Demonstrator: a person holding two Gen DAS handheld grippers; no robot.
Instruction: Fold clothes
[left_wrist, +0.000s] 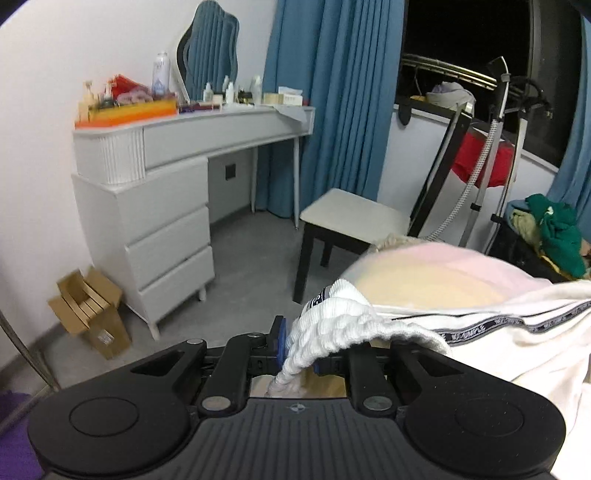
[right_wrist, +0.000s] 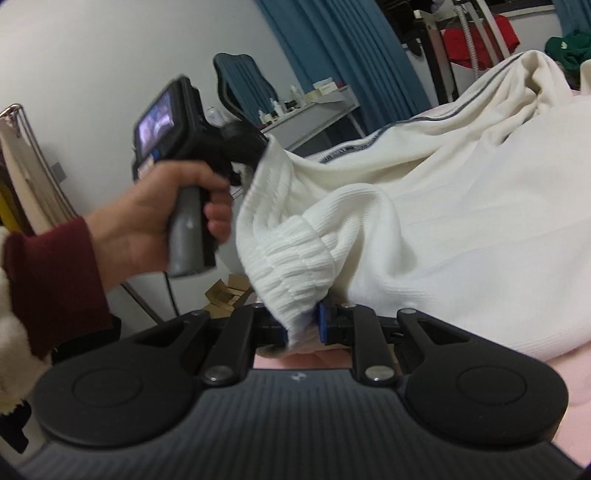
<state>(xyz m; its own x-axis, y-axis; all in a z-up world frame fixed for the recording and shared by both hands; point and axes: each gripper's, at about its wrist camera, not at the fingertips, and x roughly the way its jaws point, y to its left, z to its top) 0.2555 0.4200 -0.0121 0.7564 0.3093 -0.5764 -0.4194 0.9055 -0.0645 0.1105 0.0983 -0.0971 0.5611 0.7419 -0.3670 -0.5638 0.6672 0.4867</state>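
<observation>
Bedroom setup, pink bed (right_wrist: 554, 369) under everything, and a white dresser (left_wrist: 155, 206) with blue curtains (left_wrist: 332, 103) off behind it. Cream sweater (right_wrist: 443, 206) is half lifted off the bed, the rest of it heaped on the bed beyond the grippers.

Left gripper (left_wrist: 298, 349) has its jaws nearly closed on a ribbed cuff (left_wrist: 332, 325), fabric bunched like a rope between the pads. Right gripper (right_wrist: 303, 326) is the same deal, jaws narrow and clamped on the other ribbed edge (right_wrist: 295, 266). From the right wrist view you can see the person's hand (right_wrist: 155, 221) on the left gripper's handle, just left of the sweater, sleeve (right_wrist: 55, 280) dark red.

What I'd worry about from here:

- Both grips look thin. That ribbing is stretchy and thick, so a quick pull could let it squirm out of the pads, especially on the left where only a twisted strand looks pinched.
- The body of the sweater is crumpled on the bed, so dragging it could fold it under itself and you get a lumpy fold instead of a flat one.
- The trim stripe (left_wrist: 517, 325) isn't straight, which makes me think the sweater is twisted. Laying it down like that would lock the twist in.
- Things look blurry near the sweater's edge, so it's probably moving fast, and fast plus a shallow grip is asking for a drop.
</observation>
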